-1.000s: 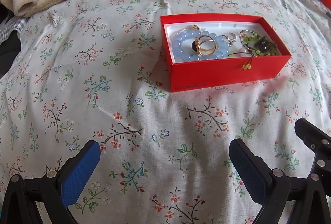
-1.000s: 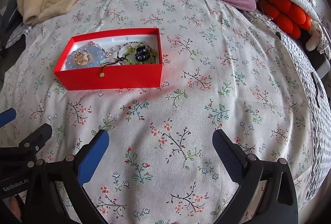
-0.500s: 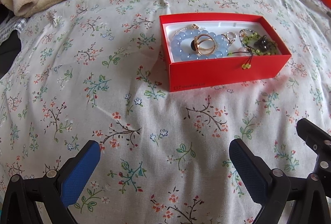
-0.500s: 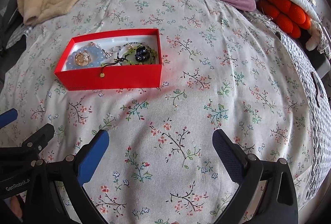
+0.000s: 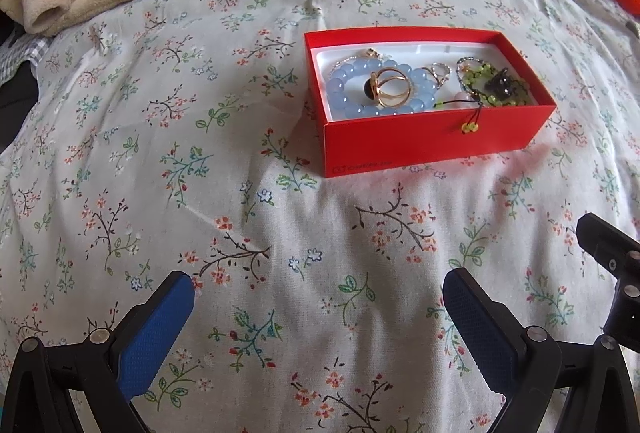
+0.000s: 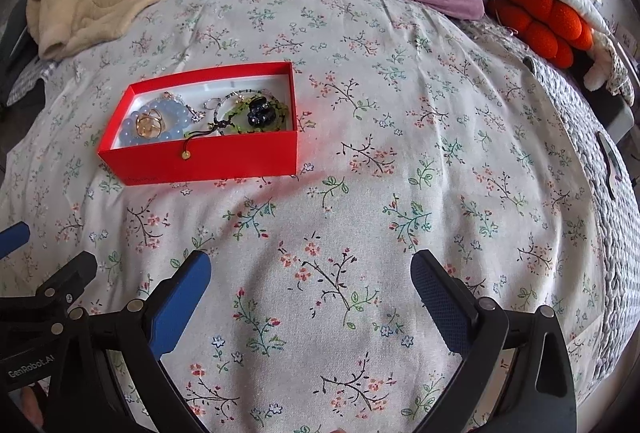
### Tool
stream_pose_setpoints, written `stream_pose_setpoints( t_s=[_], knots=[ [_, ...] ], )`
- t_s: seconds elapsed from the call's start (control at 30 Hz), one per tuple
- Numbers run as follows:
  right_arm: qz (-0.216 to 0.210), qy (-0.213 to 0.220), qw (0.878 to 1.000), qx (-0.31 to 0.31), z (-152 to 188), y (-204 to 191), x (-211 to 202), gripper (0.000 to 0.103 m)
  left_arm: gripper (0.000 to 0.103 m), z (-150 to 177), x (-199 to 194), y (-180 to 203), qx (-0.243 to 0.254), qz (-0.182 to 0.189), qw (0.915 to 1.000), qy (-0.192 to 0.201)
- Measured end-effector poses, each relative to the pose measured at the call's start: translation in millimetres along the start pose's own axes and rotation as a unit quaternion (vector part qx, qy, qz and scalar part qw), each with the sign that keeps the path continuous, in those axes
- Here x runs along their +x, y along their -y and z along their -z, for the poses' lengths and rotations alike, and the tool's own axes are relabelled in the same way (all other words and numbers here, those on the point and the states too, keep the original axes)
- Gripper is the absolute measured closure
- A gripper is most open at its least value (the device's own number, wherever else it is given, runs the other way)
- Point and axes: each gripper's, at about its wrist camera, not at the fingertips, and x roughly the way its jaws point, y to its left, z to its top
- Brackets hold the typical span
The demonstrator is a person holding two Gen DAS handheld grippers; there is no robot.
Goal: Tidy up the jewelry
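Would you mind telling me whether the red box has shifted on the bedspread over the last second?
No. The red box keeps its place against the floral bedspread sprigs beside it; the slight drift comes from the cameras.

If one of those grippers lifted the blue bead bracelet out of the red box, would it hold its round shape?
Probably not: the blue bead bracelet looks strung, so it would likely sag. Its glossy round beads may slip. The gold ring lying on it would likely tumble off.

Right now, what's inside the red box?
The red box holds a blue bead bracelet with gold rings lying on it, a green bead string and a dark charm. Anything beneath the pile is covered.
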Motion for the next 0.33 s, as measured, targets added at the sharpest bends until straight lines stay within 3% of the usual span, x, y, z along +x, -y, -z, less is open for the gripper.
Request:
stream_pose_setpoints(
  t_s=[0.33],
  knots=[
    [0.001, -0.007, 1.0, -0.008, 23.3, 0.4, 3.8, 0.002, 0.001, 22.6, 11.1, -8.9, 0.002, 0.017, 0.9997, -0.017]
  ],
)
